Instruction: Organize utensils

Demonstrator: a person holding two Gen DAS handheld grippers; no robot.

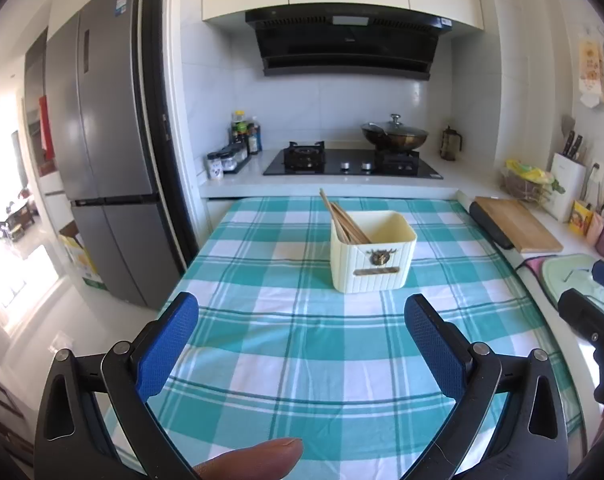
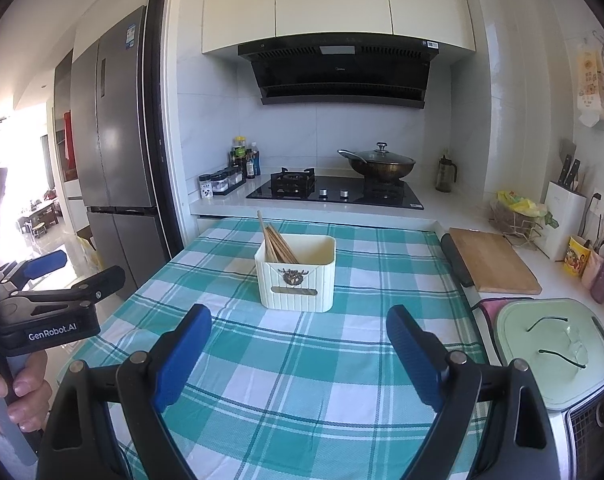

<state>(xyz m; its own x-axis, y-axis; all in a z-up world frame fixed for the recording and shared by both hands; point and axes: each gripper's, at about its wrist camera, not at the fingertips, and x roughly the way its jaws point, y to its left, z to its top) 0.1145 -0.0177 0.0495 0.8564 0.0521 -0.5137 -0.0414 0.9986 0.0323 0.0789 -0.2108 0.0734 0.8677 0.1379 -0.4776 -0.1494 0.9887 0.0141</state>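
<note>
A cream ribbed utensil box stands on the teal checked tablecloth. Several wooden chopsticks lean inside its left half. The box also shows in the right wrist view with the chopsticks. My left gripper is open and empty, held above the cloth well short of the box. My right gripper is open and empty, also short of the box. The left gripper shows at the left edge of the right wrist view.
A wooden cutting board lies right of the cloth. A pale green lid sits at the near right. A hob with a covered wok and condiment bottles stand behind. A fridge stands left.
</note>
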